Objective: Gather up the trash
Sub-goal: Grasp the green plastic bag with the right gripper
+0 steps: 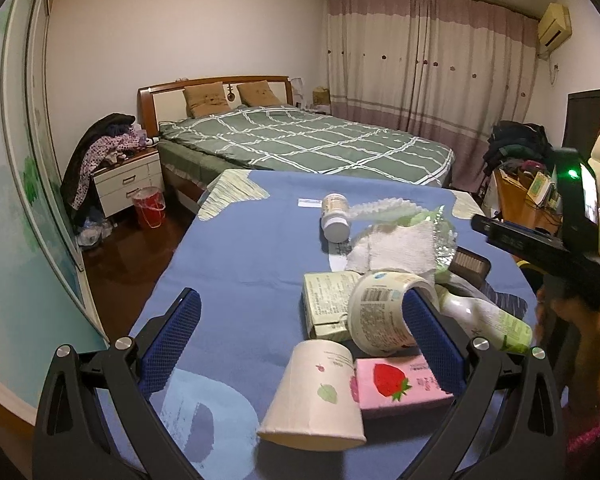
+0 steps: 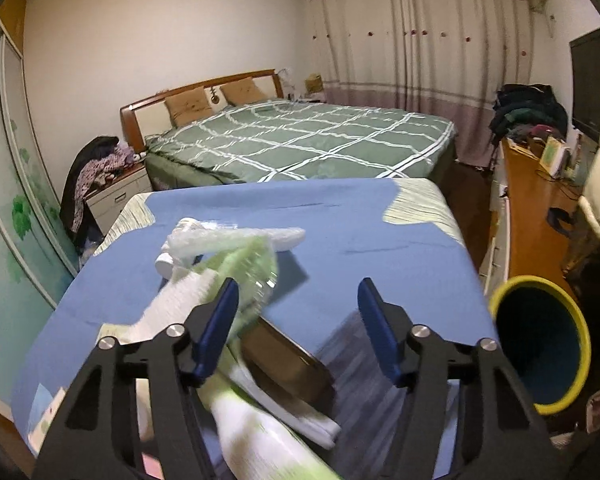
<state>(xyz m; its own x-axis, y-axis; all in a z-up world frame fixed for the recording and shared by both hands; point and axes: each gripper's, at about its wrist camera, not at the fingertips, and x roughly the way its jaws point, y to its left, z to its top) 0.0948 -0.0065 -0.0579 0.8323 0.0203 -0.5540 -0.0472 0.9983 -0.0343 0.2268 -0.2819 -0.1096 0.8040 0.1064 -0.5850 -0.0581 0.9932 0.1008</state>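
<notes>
Trash lies piled on the blue-covered table point(image 1: 240, 264). The pile holds a tipped paper cup point(image 1: 316, 392), a pink strawberry box point(image 1: 396, 384), a white tub point(image 1: 380, 312), a green carton point(image 1: 324, 304), a white-green bottle point(image 1: 488, 320), crumpled tissue point(image 1: 396, 244), a pill bottle point(image 1: 334, 216) and bubble wrap point(image 1: 380, 208). My left gripper point(image 1: 304, 296) stands open, its right finger against the tub, the cup just below. In the right wrist view my right gripper point(image 2: 298, 286) is open above a brown box point(image 2: 292, 364) and the blurred bottle point(image 2: 260, 432), holding nothing. Clear green plastic point(image 2: 256, 268) lies by its left finger.
A round bin point(image 2: 540, 340) with a yellow rim and blue inside stands off the table's right edge. Beyond the table are a green checked bed point(image 1: 300, 140), a nightstand point(image 1: 128, 184) with clothes, a red bucket point(image 1: 150, 208) and a cluttered wooden desk point(image 2: 532, 200) at the right.
</notes>
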